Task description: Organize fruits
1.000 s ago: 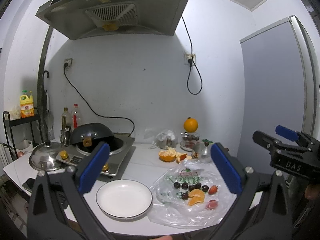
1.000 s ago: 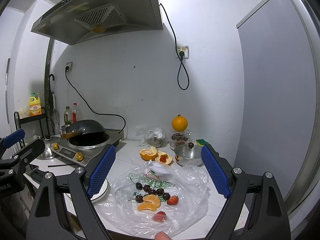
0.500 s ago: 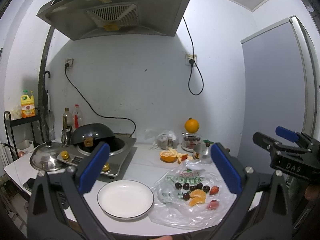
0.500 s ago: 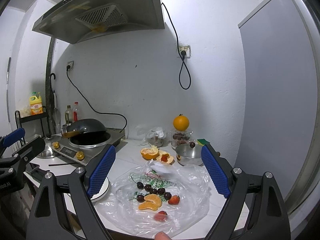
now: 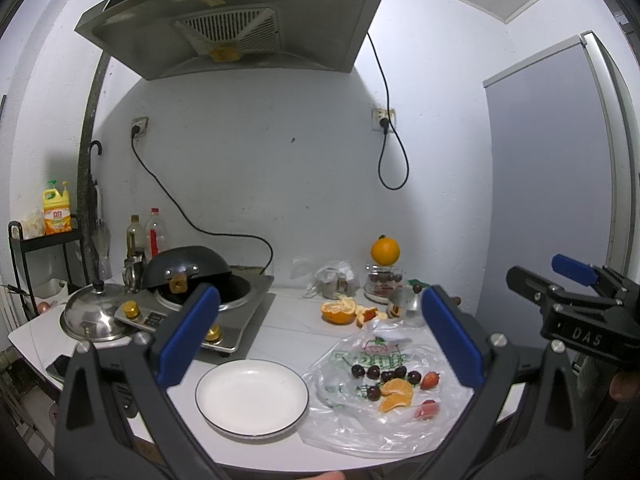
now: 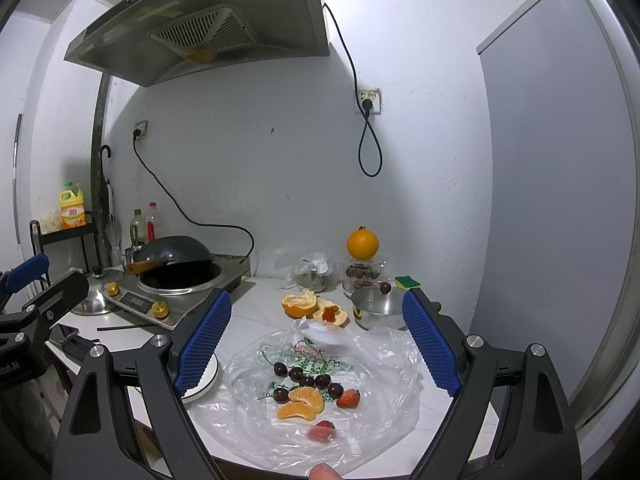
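Barely started, by the look of it: white plate (image 5: 252, 396) at the counter's front edge bare, while cherries (image 6: 306, 380), orange segments (image 6: 302, 402) and strawberries (image 6: 348, 398) lie loose on the clear plastic bag (image 6: 380, 364) toward the front right corner. Left gripper (image 5: 320, 336) and right gripper (image 6: 316, 344) both spread wide above the counter, clamped on nothing, touching nothing. Left to do, presumably: every piece on the bag, plus perhaps the peeled orange (image 6: 298, 305) and whole orange (image 6: 362, 244) nearer the back edge.
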`<state>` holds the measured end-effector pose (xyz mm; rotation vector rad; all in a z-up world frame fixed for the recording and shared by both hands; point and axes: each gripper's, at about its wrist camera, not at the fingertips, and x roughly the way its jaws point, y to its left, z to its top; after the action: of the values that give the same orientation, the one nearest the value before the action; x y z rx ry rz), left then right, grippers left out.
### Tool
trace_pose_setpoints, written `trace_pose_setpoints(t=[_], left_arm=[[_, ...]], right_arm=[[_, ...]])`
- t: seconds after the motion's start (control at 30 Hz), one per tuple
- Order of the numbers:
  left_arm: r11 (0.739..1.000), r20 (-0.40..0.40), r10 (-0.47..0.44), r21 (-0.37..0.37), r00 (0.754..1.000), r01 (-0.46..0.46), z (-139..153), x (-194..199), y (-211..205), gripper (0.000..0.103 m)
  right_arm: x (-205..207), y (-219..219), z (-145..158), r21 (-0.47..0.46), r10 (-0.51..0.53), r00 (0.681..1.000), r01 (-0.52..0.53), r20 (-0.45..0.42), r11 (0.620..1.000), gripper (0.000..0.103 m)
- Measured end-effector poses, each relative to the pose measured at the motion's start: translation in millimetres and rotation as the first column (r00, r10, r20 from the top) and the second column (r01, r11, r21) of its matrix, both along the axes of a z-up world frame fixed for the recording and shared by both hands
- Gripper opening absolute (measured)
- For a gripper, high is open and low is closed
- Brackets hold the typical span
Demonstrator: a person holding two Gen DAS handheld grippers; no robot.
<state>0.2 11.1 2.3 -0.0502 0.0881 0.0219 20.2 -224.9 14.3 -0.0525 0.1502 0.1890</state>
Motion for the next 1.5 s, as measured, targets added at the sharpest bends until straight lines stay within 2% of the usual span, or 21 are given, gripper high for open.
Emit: trace_pose_setpoints(t=[0.47,0.7,0.93,0.97,1.1,1.17,1.27,1.5], left_arm=[[1.0,-0.06,-0.008,0.014,0.998,0.008,-17,27,-11,0.102],[1.0,-0.151,-0.014,0.014,0.988,0.016,-51,54,-18,0.102],[0.999,-0.224,-0.028,0.015,0.974,0.032,-84,75,-21,0.102],[0.999,-0.235,-0.03,0.015,0.972,0.034,-89,78,-21,0.102],[0.999,-0.274,-0.033,0.008,0.961,0.036,-106,88,-19,0.102],[0.999,-0.299,-0.034,0.0,0.954,0.036,-115,92,-17,0.102],[0.999,-0.333,-0.034,-0.003,0.942,0.035,-129,99,-18,0.102],[0.999,-0.403,-0.047,-0.005,0.914,0.049,-153,119,-27,0.102]], right_arm=[[23,-18,-28,-0.014,-0.013,0.999,0.012,-0.051,1.0,0.09],[50,-29,-64,-0.052,-0.016,0.988,0.008,-0.151,0.999,0.09],[78,-34,-101,-0.084,0.006,0.965,-0.029,-0.264,0.996,0.089],[82,-35,-106,-0.087,0.01,0.96,-0.036,-0.279,0.996,0.088],[104,-33,-127,-0.101,0.027,0.935,-0.067,-0.355,0.993,0.067],[115,-33,-137,-0.1,0.039,0.92,-0.084,-0.389,0.991,0.063],[132,-31,-151,-0.089,0.06,0.896,-0.11,-0.441,0.99,0.051],[152,-25,-176,-0.06,0.117,0.849,-0.173,-0.515,0.983,0.05]])
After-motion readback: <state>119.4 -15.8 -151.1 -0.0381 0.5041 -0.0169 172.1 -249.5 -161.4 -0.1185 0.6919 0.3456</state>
